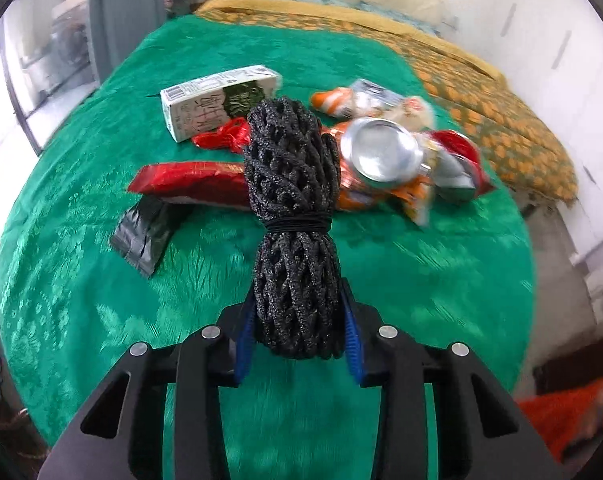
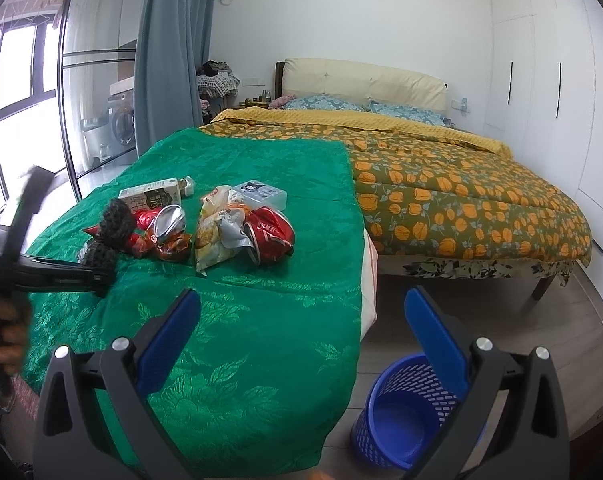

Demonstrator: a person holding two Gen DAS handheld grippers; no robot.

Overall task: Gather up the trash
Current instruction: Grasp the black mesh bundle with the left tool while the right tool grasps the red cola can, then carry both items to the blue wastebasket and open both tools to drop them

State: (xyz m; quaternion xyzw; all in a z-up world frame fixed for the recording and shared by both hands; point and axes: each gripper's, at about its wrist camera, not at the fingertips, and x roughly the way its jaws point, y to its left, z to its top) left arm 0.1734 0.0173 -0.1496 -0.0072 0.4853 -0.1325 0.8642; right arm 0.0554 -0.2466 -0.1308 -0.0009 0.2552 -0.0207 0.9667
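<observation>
Trash pile on a green-covered surface (image 2: 261, 160), with one piece already gripped.

At left, the left gripper (image 1: 299, 320) has its blue fingers (image 1: 245, 332) pinching a black foam net bundle (image 1: 293, 216), held above the pile: a milk carton (image 1: 217, 98), a red wrapper (image 1: 185, 182), a crushed can (image 1: 385, 154). The right gripper (image 2: 301, 324) hovers with fingers spread. On the floor at right stands a blue basket (image 2: 405, 420).

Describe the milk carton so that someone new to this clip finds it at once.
Start at the green cloth, where the trash pile lies. The milk carton lies on its side at the far left edge of that pile, just beyond the black mesh bundle held in the left gripper. It is the only white rectangular box with dark printed lettering; its neighbours are crumpled wrappers and cans.
</observation>
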